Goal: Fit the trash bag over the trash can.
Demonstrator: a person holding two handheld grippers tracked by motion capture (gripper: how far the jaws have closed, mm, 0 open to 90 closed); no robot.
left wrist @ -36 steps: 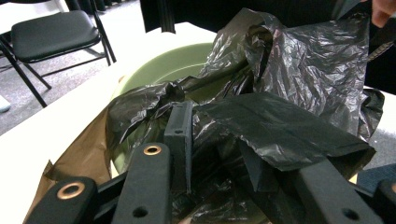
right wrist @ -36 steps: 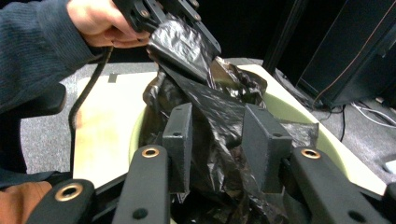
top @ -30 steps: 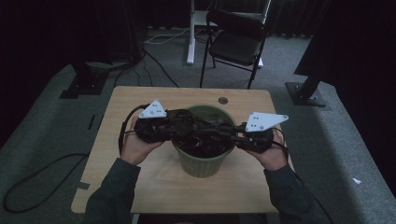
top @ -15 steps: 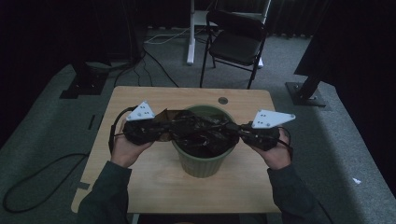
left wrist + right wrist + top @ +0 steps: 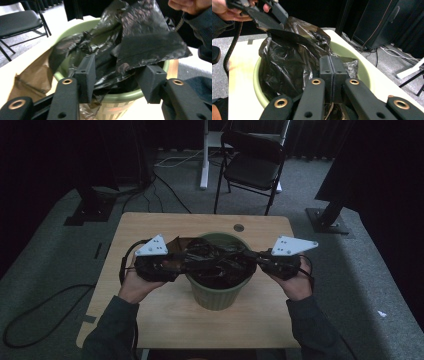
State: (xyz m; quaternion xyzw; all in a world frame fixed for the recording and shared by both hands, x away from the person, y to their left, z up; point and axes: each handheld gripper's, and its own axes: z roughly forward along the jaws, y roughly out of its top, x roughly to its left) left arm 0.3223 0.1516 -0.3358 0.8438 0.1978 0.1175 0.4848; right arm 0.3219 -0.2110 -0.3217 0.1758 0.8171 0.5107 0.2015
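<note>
A crumpled black plastic bag (image 5: 220,262) sits inside the green round plastic bin (image 5: 218,295) on the wooden worktop (image 5: 170,320). The left hand-held gripper (image 5: 117,75) has just opened, jaws apart around the bag's edge without pressing it. The right hand-held gripper (image 5: 332,66) is clamped together on the bag.

— How do the 2 hands sit?

— Both forearms come in from below, level with each other. The left gripper (image 5: 182,262) points inward, its jaws just opened wide apart.

— And the other?

— The right gripper (image 5: 332,65) faces it — jaws pressed together.
</note>
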